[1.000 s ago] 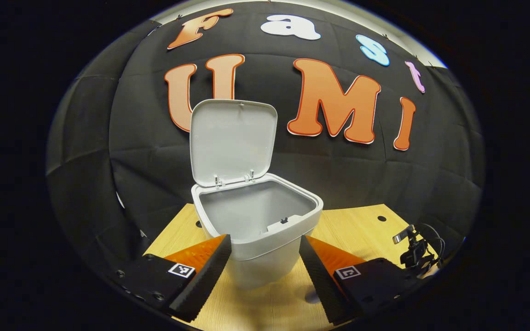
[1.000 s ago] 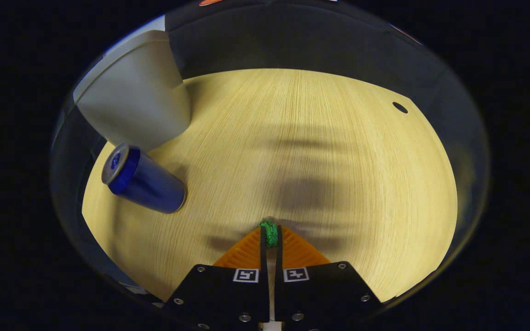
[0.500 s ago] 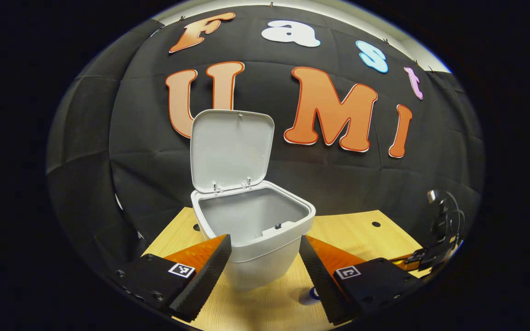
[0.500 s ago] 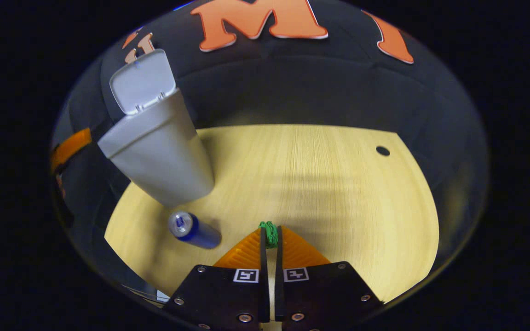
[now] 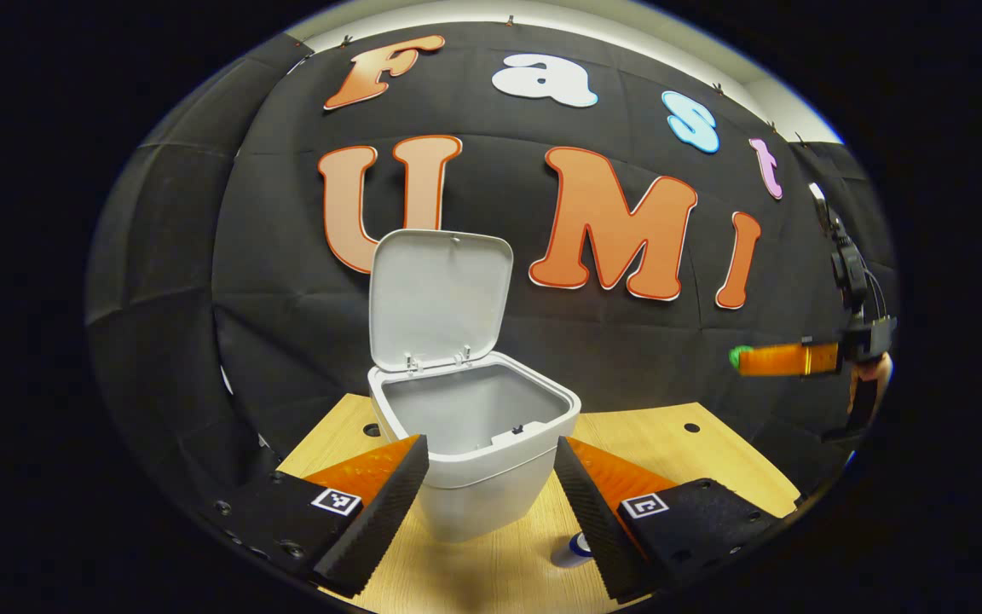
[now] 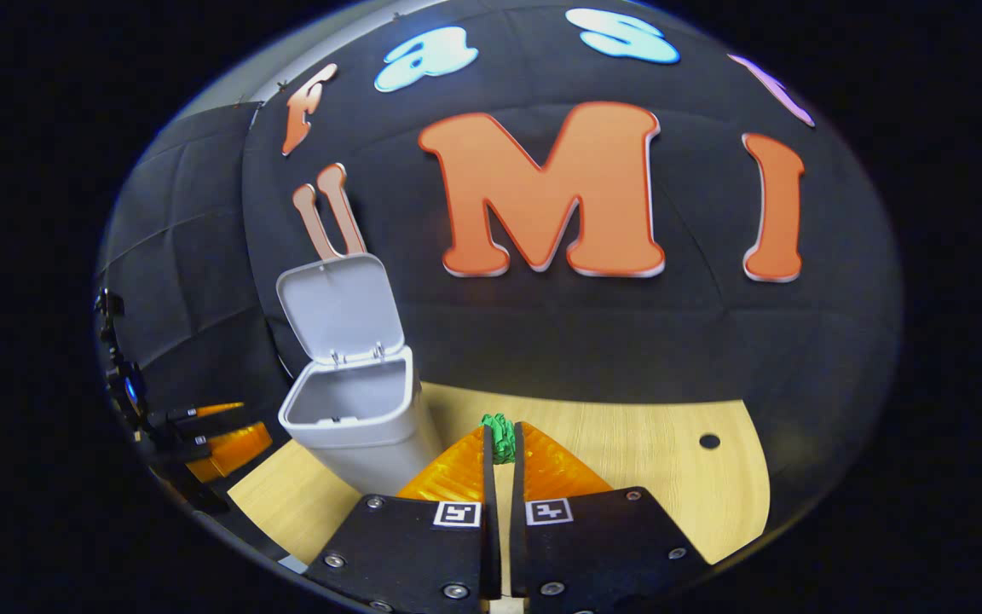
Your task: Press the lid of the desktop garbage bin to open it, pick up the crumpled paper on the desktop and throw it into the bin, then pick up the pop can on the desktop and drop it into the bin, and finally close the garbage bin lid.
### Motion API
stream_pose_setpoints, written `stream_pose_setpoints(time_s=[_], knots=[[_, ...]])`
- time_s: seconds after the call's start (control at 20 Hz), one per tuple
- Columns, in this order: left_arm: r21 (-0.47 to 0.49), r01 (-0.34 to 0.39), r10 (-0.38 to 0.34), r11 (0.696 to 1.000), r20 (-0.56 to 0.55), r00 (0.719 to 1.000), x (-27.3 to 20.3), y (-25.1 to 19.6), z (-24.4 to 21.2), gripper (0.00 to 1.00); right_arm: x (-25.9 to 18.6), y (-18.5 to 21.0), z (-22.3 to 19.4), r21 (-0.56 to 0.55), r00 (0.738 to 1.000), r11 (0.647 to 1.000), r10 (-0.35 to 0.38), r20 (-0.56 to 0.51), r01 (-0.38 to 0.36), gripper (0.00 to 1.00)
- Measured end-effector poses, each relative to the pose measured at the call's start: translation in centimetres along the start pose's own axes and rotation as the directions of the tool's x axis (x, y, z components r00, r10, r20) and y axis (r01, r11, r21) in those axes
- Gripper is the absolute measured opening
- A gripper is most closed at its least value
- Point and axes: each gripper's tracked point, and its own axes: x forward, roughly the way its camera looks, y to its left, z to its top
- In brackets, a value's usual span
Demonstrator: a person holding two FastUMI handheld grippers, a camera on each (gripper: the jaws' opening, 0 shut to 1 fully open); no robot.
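Two hand-held grippers work over a pale wooden worktop (image 5: 670, 443). The right hand-held gripper (image 6: 500, 439) is clenched on a small wad of green crumpled paper (image 6: 499, 433), both fingers pressing on it at their tips. In the left gripper view that same gripper shows far off at the right edge, raised well above the worktop, with the green wad (image 5: 740, 356) at its tip and well apart from the bin.

The white desktop garbage bin (image 5: 474, 460) stands on the worktop with its lid (image 5: 440, 294) swung up and back, nearly upright on its rear hinges. What lies in its bottom cannot be told.

The left hand-held gripper (image 5: 491, 465) is released, its fingers spread wide to either side of the bin's front without touching it. A blue pop can (image 5: 574, 548) lies on the worktop just in front of the bin, mostly hidden behind the left gripper's right finger.
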Motion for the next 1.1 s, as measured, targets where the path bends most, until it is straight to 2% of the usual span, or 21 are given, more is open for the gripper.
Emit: stream_pose_setpoints(time_s=[0.25, 0.4, 0.85, 1.1], knots=[[-0.021, -0.037, 0.037, 0.999, 0.001, 0.999, -1.2, 2.0, -0.2, 0.95, 3.0, 4.6, 5.4, -0.064, 0.993, 0.995, 0.085, 0.087, -0.079, 0.04], [-0.031, -0.069, 0.069, 0.997, 0.002, 0.998, -1.8, 3.7, -0.2, 0.95, 4.8, 8.7, 6.5, -0.089, 0.984, 0.986, 0.152, 0.094, -0.144, 0.04], [-0.056, -0.162, 0.162, 0.985, -0.007, 0.987, -3.7, 8.9, -1.0, 0.95, 10.4, 18.5, 4.0, -0.187, 0.96, 0.943, 0.279, -0.01, -0.276, 0.05], [-0.067, -0.203, 0.202, 0.977, -0.014, 0.979, -4.6, 11.2, -1.3, 0.95, 13.2, 20.8, 0.8, -0.222, 0.958, 0.934, 0.262, -0.112, -0.281, 0.04]])
